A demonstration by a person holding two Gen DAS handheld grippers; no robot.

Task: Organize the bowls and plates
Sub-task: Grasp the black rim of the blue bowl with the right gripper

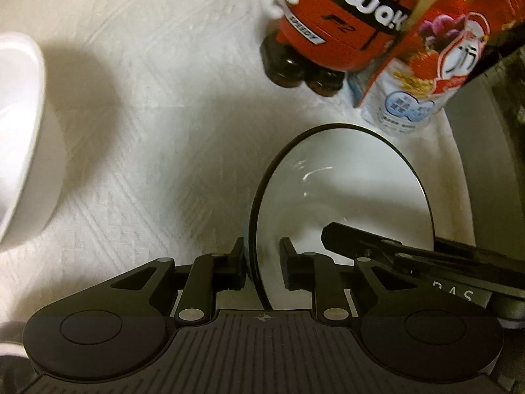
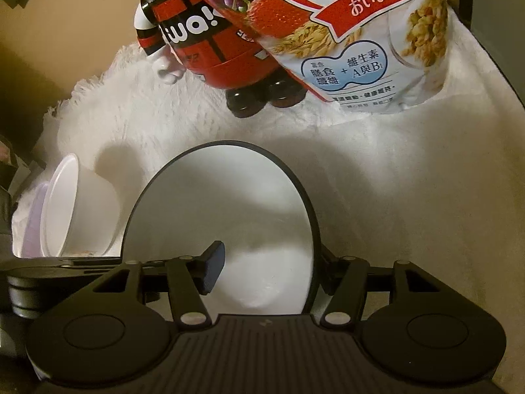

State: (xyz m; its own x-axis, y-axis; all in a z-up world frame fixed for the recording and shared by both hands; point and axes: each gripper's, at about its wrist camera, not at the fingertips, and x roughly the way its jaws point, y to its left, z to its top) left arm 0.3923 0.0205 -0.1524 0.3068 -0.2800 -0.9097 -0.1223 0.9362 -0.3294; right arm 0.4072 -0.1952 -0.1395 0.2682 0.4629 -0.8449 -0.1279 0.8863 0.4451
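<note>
A white plate with a black rim (image 1: 344,180) lies on the white cloth; it also shows in the right wrist view (image 2: 229,203). My left gripper (image 1: 262,262) straddles its left rim, one finger outside and one inside, with a gap to the rim, so it is open. My right gripper (image 2: 265,266) straddles the plate's right rim, open, with its left finger (image 2: 213,269) over the plate and the right finger behind the rim. A white bowl (image 1: 19,138) stands at the left; in the right wrist view it (image 2: 75,210) sits beside the plate.
A red toy figure (image 1: 341,23) and a cereal bag (image 1: 426,65) stand at the back of the white cloth (image 1: 147,131). They show in the right wrist view too, the figure (image 2: 203,39) and bag (image 2: 361,32). A purple-tinted dish (image 2: 32,226) sits behind the bowl.
</note>
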